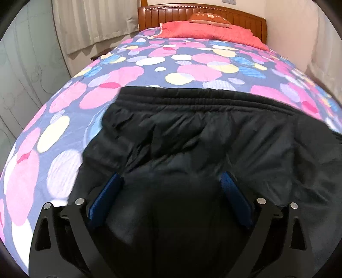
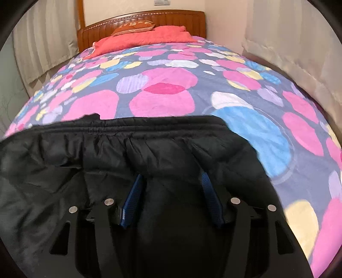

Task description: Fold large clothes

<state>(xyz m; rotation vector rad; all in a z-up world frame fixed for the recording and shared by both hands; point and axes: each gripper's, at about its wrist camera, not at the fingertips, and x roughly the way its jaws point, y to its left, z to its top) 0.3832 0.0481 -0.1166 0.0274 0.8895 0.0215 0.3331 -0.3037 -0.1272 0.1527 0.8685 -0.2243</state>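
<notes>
A large black padded garment (image 1: 203,132) with an elastic hem lies across the near part of the bed; it also shows in the right wrist view (image 2: 128,149). My left gripper (image 1: 171,177) has its blue-padded fingers (image 1: 106,192) spread wide, with a bulge of the black fabric between them. My right gripper (image 2: 171,177) has its blue pads (image 2: 133,198) apart too, with black fabric bunched between them. In both views the fingertips are partly buried under folds, so contact with the cloth is unclear.
The bed has a quilt (image 1: 181,64) with pink, blue and yellow circles. A red pillow (image 1: 213,32) and an orange cushion (image 1: 209,17) lie by the wooden headboard (image 1: 181,15). Curtains (image 1: 89,21) hang on the left, and more (image 2: 288,42) on the right.
</notes>
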